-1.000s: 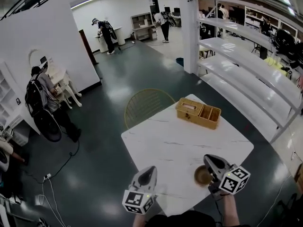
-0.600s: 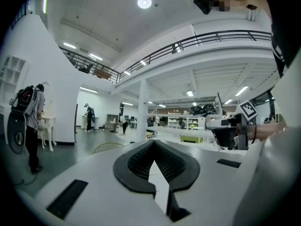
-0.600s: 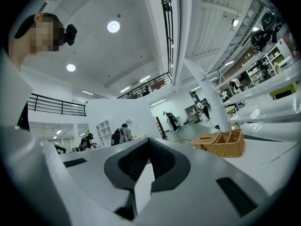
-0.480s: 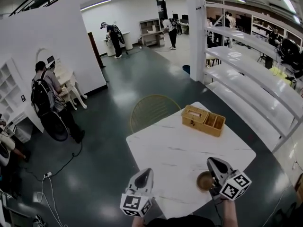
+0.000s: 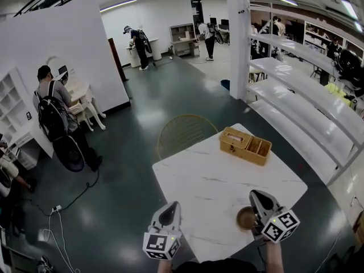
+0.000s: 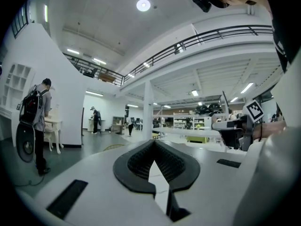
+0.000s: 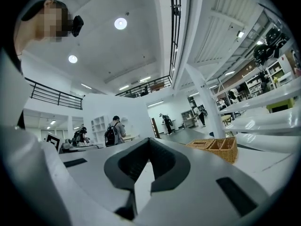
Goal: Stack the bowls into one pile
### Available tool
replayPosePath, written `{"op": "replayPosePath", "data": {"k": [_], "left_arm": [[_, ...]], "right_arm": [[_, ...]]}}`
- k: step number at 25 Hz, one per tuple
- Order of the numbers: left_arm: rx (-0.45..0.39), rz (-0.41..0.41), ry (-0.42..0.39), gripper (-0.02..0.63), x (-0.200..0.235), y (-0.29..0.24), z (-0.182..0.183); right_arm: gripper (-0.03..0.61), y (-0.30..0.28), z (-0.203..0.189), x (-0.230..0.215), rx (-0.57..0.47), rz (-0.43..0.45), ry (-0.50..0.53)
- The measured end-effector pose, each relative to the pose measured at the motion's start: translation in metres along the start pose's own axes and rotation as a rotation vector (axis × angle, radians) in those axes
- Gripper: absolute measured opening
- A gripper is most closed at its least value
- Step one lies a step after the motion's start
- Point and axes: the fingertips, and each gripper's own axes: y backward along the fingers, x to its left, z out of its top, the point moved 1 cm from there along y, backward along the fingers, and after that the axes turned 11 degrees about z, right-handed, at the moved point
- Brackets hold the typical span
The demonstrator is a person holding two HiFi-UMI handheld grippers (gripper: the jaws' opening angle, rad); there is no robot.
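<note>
My left gripper (image 5: pixel 172 206) and right gripper (image 5: pixel 255 194) both have their jaws pressed together on nothing, so I should steer the right one clear of the brown bowl (image 5: pixel 245 218) just beside it near the counter's (image 5: pixel 216 175) front edge. I cannot tell a single bowl from a nested pile. The wicker basket (image 5: pixel 245 146) at the far side shows nothing in its open compartments.

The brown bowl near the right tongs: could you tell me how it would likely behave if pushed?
The brown bowl looks rigid and low, so it probably keeps its shape and resists tipping. On the glossy white table it may slide easily when pushed.
</note>
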Motion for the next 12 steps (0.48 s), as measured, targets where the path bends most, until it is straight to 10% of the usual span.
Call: {"op": "replayPosePath", "data": {"k": [12], "left_arm": [[0.003,0.011,-0.017,0.015,0.006,0.001,0.000]], "right_arm": [[0.014,0.010,-0.002,-0.007,0.007,-0.048,0.023]]}}
